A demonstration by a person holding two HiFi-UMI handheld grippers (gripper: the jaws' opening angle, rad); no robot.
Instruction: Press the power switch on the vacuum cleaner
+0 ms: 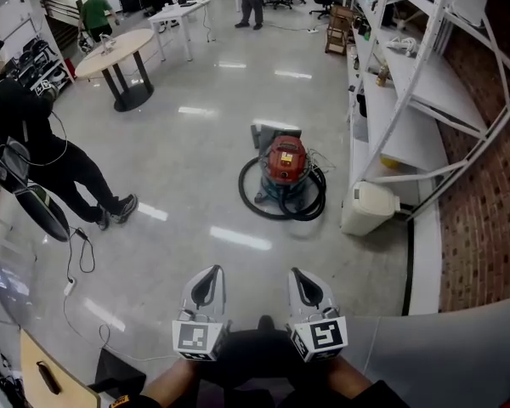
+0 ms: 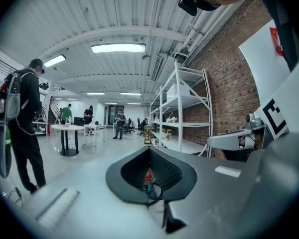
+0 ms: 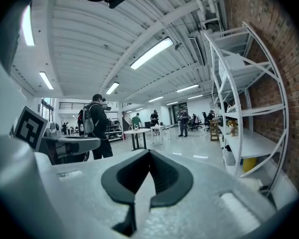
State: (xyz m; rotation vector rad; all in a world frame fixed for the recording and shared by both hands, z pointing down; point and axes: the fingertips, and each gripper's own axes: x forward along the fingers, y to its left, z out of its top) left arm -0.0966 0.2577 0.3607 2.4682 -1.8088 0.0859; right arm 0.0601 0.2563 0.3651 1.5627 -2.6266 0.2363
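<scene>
Red vacuum cleaner [image 1: 286, 161] ×1, well ahead | left gripper [image 1: 210, 272], right gripper [image 1: 297, 273]: 2, both jaws pressed together, empty

Bare polished floor [image 1: 255, 270] lies open between the left tool [image 1: 206, 284], the right tool [image 1: 305, 286] and the vacuum cleaner [image 1: 285, 161]. A black hose [image 1: 308, 209] rings the machine's base. A white bin [image 1: 370, 207] and white shelving [image 1: 408, 117] crowd its right side. A person in black [image 1: 34, 143] and loose cables [image 1: 78, 257] keep well off to the left.
</scene>
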